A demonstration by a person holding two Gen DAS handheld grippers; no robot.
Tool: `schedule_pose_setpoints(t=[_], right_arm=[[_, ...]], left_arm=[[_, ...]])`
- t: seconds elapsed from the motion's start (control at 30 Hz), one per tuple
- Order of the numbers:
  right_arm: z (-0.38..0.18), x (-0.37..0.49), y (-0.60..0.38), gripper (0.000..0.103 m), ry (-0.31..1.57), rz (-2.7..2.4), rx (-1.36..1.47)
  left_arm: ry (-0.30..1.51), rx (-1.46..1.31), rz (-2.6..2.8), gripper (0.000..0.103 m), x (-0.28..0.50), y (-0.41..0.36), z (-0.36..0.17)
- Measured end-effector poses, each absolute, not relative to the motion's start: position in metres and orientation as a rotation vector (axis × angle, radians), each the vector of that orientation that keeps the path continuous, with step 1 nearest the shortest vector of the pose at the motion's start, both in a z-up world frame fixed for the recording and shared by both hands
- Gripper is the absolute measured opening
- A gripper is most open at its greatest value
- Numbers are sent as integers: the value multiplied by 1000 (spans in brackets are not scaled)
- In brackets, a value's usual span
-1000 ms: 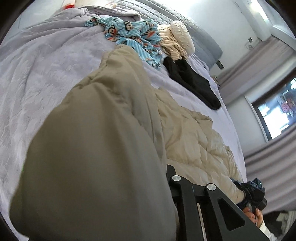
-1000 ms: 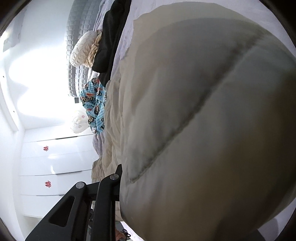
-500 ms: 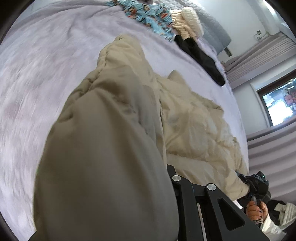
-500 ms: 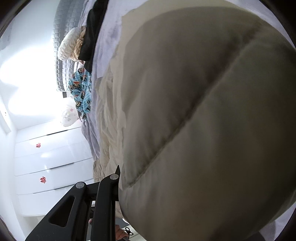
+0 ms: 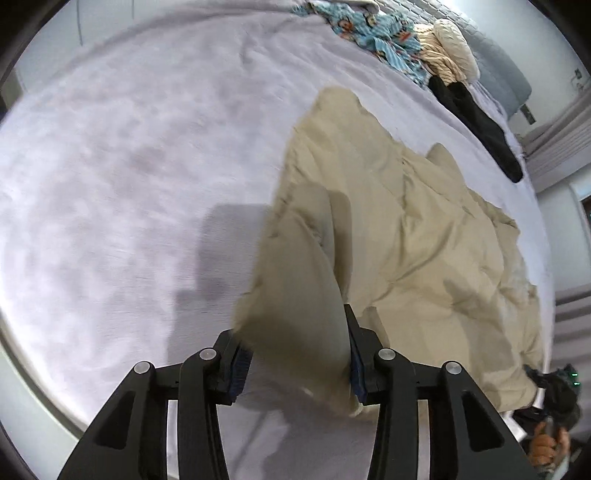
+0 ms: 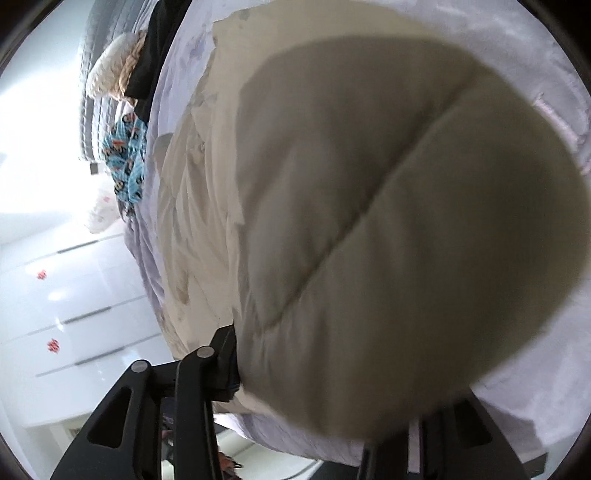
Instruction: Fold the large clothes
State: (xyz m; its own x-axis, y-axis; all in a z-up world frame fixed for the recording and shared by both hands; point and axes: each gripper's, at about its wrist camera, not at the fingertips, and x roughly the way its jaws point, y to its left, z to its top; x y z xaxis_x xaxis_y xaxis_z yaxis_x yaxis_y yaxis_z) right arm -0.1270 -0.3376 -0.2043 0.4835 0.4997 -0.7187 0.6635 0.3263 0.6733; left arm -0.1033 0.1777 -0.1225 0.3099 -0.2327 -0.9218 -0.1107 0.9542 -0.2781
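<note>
A puffy beige quilted jacket (image 5: 424, 236) lies spread over the lilac bed cover (image 5: 110, 166). One fold of it rises between the fingers of my left gripper (image 5: 291, 332), whose jaws are opening; the fabric still fills the gap between the blue pads. In the right wrist view a padded beige section of the jacket (image 6: 388, 221) bulges close to the lens and covers most of the picture. My right gripper (image 6: 325, 373) is opening too, with that cloth between its fingers. Only its left finger (image 6: 221, 365) shows clearly; the other is mostly hidden.
Near the headboard lie a blue patterned garment (image 5: 373, 29), a cream knit item (image 5: 447, 55) and a black garment (image 5: 476, 118). A hand (image 5: 546, 446) holds the other gripper at the bed's lower right corner. White drawers (image 6: 74, 314) stand beside the bed.
Both grippers' jaws have spread apart. In the left view the beige fold has dropped away from the lens, uncovering the left finger and more of the bed. The left hand has swung sideways.
</note>
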Motion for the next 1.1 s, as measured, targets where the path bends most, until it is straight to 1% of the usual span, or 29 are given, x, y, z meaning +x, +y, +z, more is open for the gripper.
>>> schedule_pose_setpoints(t=[0.07,0.17,0.27,0.33,0.53,0.6,0.67,0.73,0.87,0.9,0.93,0.97,1.1], right_arm=[[-194,-124,-338,50,1168,-154,1275],[-183,-127,-339,50,1187,-159,1228],[-169,-101,-344,50,1199,-145,1192],[-162,-116,-327,50,1215,-124,1157],[-155,-107,-287,50,1281,-55,1002],[-147,-107,-269,51,1304,-27,908],[-136,-102,-253,61,1311,-10,817],[-124,-93,-240,65,1292,7,759],[-117,-74,-215,66,1268,24,715],[-118,-73,-212,66,1268,18,722],[-120,-68,-207,66,1271,11,735],[-122,-69,-205,66,1276,10,744],[-124,-60,-184,66,1295,0,724]], left_arm=[[1234,-274,-35,45,-109,184,-110],[1213,-242,6,45,-113,191,-98],[1229,-240,29,45,-115,195,-92],[1236,-238,40,45,-115,190,-87],[1280,-234,20,45,-127,176,-69],[1281,-217,7,45,-128,172,-64],[1287,-200,-5,45,-126,169,-61],[1294,-182,-21,45,-120,169,-59],[1312,-150,-53,46,-100,174,-61],[1321,-137,-58,61,-94,176,-62],[1321,-129,-58,84,-89,179,-62],[1310,-120,-56,90,-84,182,-61],[1318,-84,-112,91,-62,188,-63]])
